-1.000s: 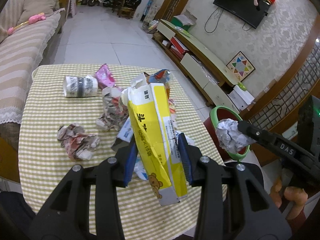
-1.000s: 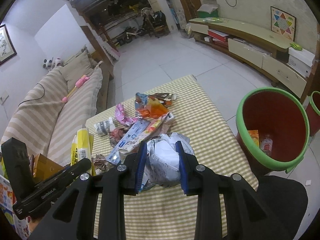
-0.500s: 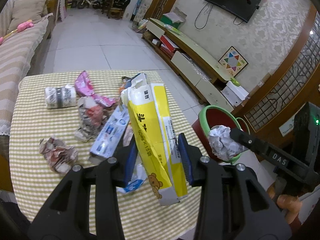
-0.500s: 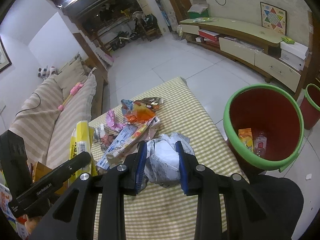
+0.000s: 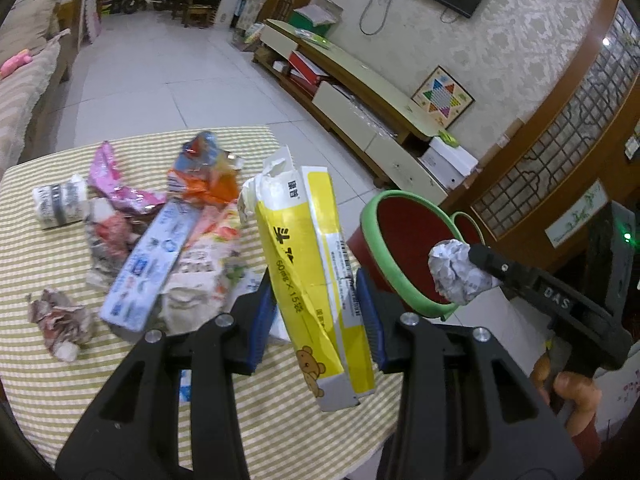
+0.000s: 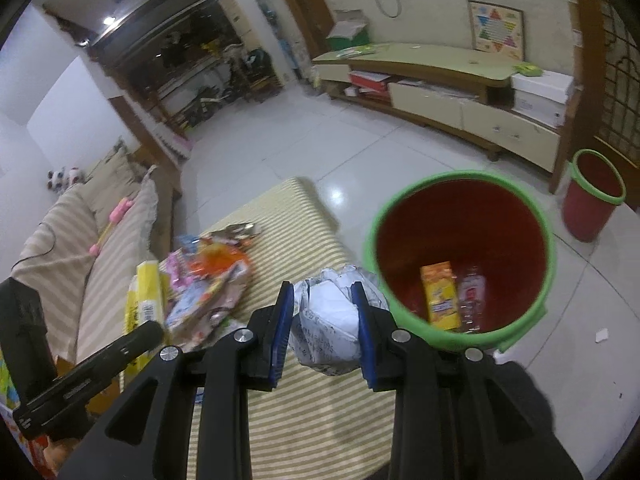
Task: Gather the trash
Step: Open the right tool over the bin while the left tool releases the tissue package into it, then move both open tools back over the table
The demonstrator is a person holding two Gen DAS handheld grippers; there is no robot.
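Note:
My left gripper is shut on a yellow and white tissue pack and holds it above the striped table, near its right edge. My right gripper is shut on a crumpled white paper ball just left of the red bin with a green rim. The paper ball also shows in the left wrist view, beside the bin's rim. The bin holds an orange pack and a clear bottle.
Several wrappers, a paper roll and a crumpled wad lie on the table. A second red bin stands by the low cabinet. A sofa runs along the table's far side.
Both grippers have moved right toward the red bin with their loads. The bin now sits closer and larger in both views, and the paper ball is at its rim.

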